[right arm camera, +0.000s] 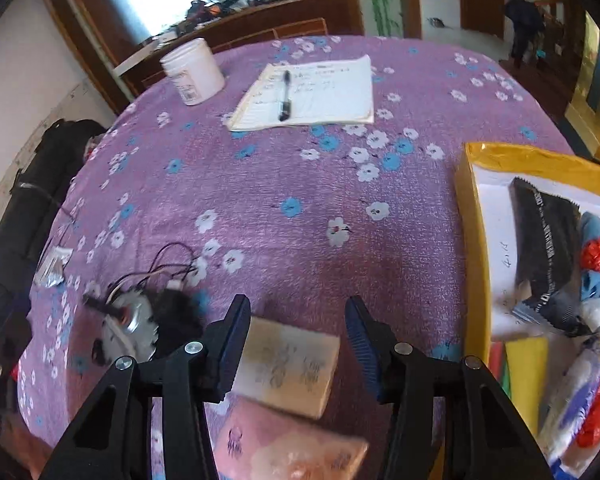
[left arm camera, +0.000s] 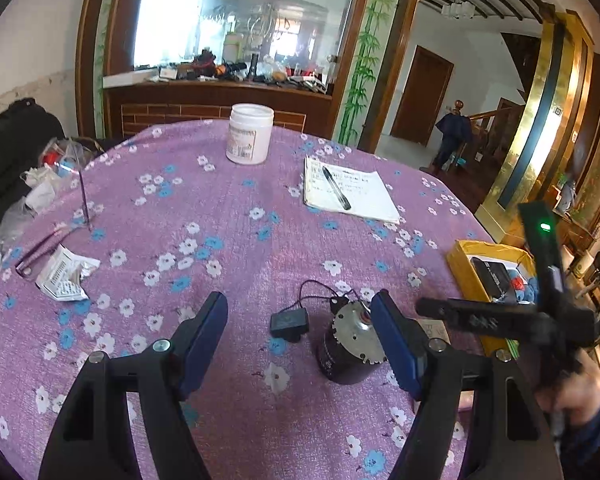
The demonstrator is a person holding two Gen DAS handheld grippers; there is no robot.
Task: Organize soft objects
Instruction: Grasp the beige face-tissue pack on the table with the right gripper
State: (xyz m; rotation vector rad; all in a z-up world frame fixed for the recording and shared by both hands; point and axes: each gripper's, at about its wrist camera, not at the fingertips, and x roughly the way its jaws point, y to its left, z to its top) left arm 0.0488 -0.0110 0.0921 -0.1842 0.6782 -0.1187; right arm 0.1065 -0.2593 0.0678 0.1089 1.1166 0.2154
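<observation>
1. The left gripper hovers over a purple flowered tablecloth, jaws apart, gripping nothing — a small motor lies just inside its right finger.
2. The right gripper is also parted and empty, above a tan packet.
3. Soft items sit in the yellow box at the table's right edge.

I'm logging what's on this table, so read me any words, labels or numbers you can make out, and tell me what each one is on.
Nothing is clear enough to quote.
On the white jar: label print, too small to read.
On the paper pad: handwriting, too blurred.
On the black packet in the yellow box: white lettering, blurred.
On the folded leaflet: fine print, unreadable.
</observation>
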